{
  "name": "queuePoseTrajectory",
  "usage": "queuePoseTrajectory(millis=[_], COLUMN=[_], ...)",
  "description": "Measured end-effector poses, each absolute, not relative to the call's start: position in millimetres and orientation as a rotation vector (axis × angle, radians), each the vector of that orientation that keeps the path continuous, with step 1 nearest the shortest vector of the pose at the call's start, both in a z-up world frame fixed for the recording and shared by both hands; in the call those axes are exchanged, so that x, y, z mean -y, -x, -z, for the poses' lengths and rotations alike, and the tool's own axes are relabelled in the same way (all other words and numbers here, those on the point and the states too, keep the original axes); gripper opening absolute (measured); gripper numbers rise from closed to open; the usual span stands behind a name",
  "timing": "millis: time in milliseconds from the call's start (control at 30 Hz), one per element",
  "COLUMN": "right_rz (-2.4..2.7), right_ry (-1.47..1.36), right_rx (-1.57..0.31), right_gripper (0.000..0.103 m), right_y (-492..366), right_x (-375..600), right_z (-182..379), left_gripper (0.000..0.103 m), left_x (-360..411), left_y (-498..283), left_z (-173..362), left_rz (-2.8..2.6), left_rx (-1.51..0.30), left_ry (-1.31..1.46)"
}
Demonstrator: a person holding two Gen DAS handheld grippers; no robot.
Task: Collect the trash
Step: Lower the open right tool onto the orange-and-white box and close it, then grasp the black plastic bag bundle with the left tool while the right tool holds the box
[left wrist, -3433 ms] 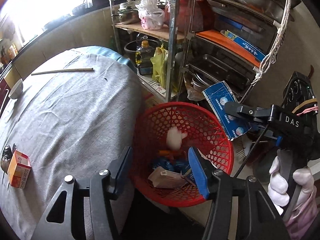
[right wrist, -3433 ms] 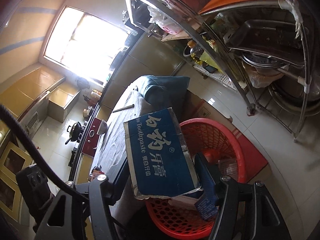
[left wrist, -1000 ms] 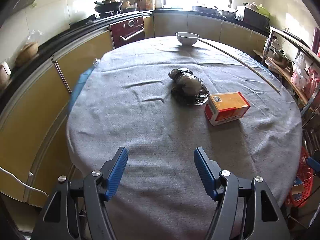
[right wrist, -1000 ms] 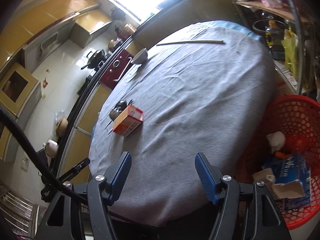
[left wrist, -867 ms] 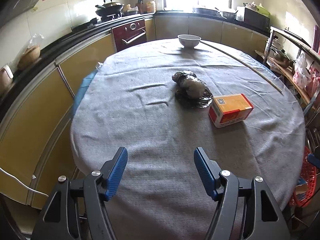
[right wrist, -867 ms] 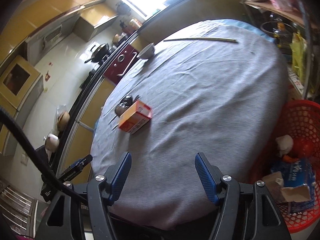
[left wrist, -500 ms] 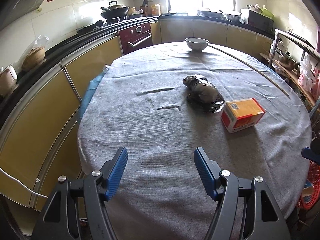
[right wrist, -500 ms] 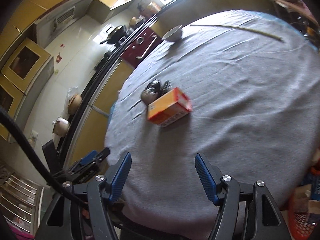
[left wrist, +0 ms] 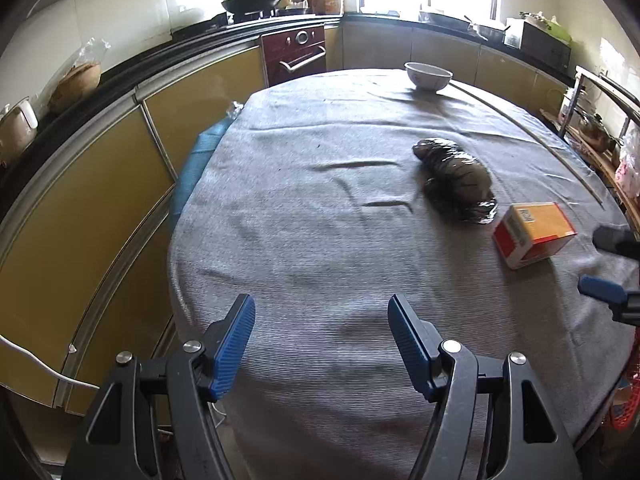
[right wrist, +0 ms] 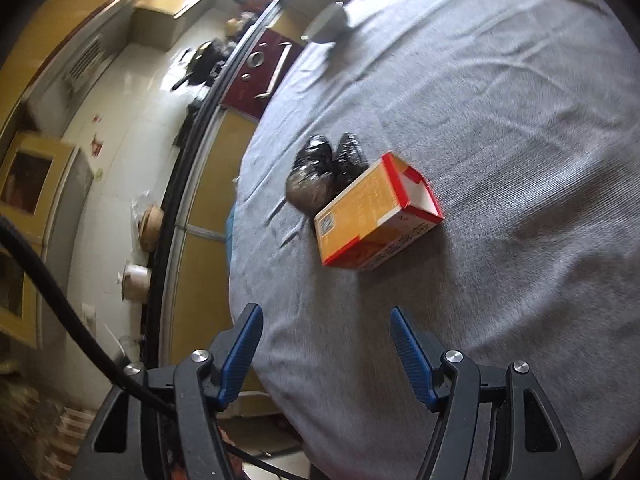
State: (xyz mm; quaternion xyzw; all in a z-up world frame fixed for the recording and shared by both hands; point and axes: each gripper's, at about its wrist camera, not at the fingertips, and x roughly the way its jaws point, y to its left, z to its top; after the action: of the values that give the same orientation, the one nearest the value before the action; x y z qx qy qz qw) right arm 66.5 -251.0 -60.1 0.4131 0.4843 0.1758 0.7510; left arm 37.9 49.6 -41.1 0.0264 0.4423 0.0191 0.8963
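Observation:
An orange and red carton (left wrist: 534, 234) (right wrist: 376, 214) lies on its side on the grey tablecloth (left wrist: 320, 220) (right wrist: 520, 160). Just behind it sits a crumpled black plastic bag (left wrist: 456, 180) (right wrist: 324, 168). My right gripper (right wrist: 326, 354) hovers open over the cloth, a short way in front of the carton, nothing between its fingers. Its blue fingertips (left wrist: 600, 286) show at the right edge of the left wrist view, beside the carton. My left gripper (left wrist: 320, 340) stands open and empty above the table's near edge, well short of both items.
A white bowl (left wrist: 428, 76) (right wrist: 326, 24) and a long thin stick (left wrist: 532, 132) lie at the table's far side. Yellow cabinets (left wrist: 80, 184) and a dark counter curve round the left. A red basket's rim (left wrist: 624, 412) peeks below the table at the right.
Both grippers swung away from the red basket toward the table. The right one closed in on the carton, which now looms larger. The left one shifted so the carton and bag sit further right.

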Motion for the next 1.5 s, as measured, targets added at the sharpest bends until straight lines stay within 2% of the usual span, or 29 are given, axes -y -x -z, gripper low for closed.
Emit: queuePoseTrajectory(millis=[200, 400, 667, 800, 900, 1033, 1300, 1500], right_rz=[-0.278, -0.115, -0.001, 0.028, -0.011, -0.054, -0.094, -0.135], right_ry=[-1.018, -1.004, -0.650, -0.452, -0.416, -0.449, -0.464, -0.505], right_rx=[-1.085, -1.125, -1.190, -1.150, -1.110, -1.089, -1.032, -0.994], right_gripper=[0.070, 0.070, 0.070, 0.069, 0.061, 0.055, 0.055, 0.055], right_y=[-101, -139, -181, -177, -168, -155, -121, -104], right_x=[259, 266, 225, 204, 206, 221, 251, 267], right_z=[77, 78, 54, 55, 61, 59, 50, 46], left_gripper=[0.070, 0.070, 0.070, 0.070, 0.070, 0.070, 0.073, 0.074], left_x=[-61, -74, -88, -92, -92, -76, -12, 33], left_y=[-42, -44, -46, -49, -55, -72, -143, -198], left_z=[48, 50, 56, 53, 45, 31, 16, 37], left_rz=[-0.042, -0.043, -0.050, -0.052, -0.041, 0.013, 0.145, 0.195], left_rx=[-0.943, -0.950, -0.971, -0.968, -0.962, -0.950, -0.969, -1.066], left_ry=[-0.036, -0.008, 0.031, 0.048, 0.066, 0.087, 0.101, 0.162])
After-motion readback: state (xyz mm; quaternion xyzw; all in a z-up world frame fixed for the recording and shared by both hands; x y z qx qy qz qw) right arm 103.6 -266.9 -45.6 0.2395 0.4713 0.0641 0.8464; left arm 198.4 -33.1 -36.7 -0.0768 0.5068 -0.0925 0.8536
